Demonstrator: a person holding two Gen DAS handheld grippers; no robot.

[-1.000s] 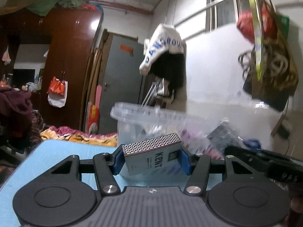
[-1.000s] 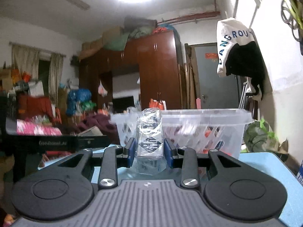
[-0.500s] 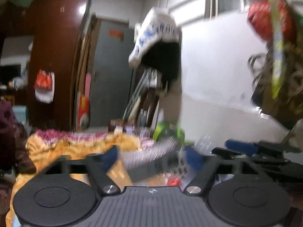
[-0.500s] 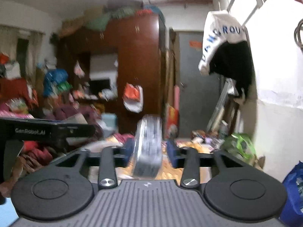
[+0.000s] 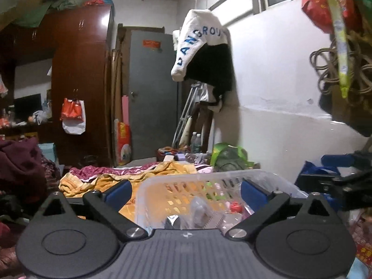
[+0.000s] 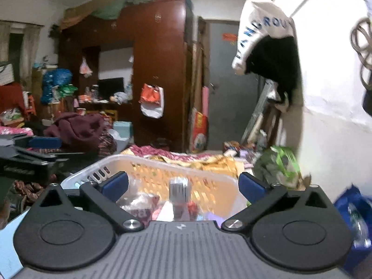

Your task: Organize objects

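A clear plastic basket (image 5: 162, 181) with slotted walls sits just ahead of my left gripper (image 5: 186, 191), which is open and empty above it. The basket (image 6: 144, 165) also lies under my right gripper (image 6: 182, 184), open and empty. A small wrapped pack (image 6: 178, 189) stands inside among other packets (image 6: 139, 205). Loose items (image 5: 200, 209) show through the basket in the left wrist view. The right gripper (image 5: 337, 183) shows at the right edge of the left wrist view; the left gripper (image 6: 30, 153) shows at the left of the right wrist view.
A blue table surface (image 6: 9, 230) lies under the basket. A blue bag (image 6: 355, 211) stands at the right. A bed with orange blankets (image 5: 97, 181), a brown wardrobe (image 5: 79, 81) and a white wall (image 5: 279, 93) with hanging clothes lie beyond.
Both grippers rose over the basket and opened. The matchbox left the left gripper and the wrapped pack left the right gripper; the pack now sits in the basket.
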